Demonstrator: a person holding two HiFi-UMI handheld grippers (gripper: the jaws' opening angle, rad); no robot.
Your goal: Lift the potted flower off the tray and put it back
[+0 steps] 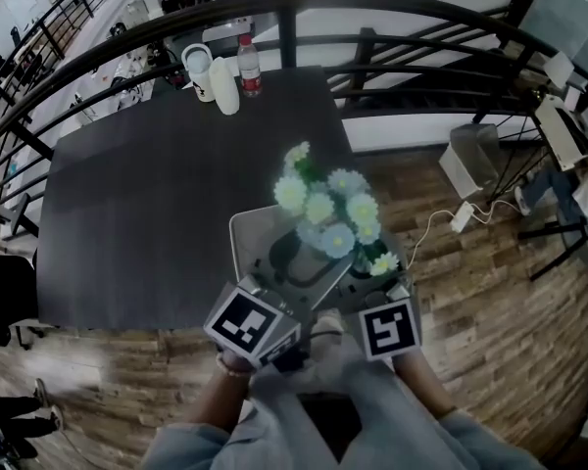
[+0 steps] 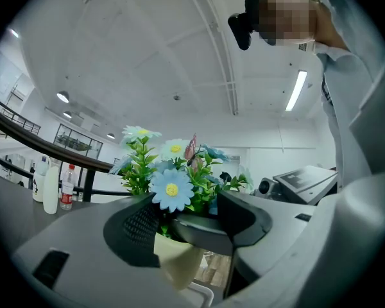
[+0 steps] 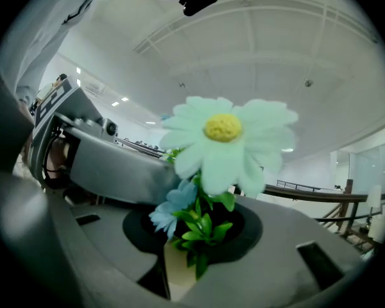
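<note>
Potted flower: it is sitting at the near corner of the tray; we cannot tell whether it is touching.
Left gripper: we are clamping its cream pot.
Right gripper: we are pinching the same pot.
Doing it well: we are aiming to keep both hands level and squeeze evenly, so nothing tips.

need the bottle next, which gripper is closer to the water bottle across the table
Left. The left gripper and right gripper both hold the potted flower at the table's near edge; the bottle is straight across from the left one, further sideways from the right.
</note>
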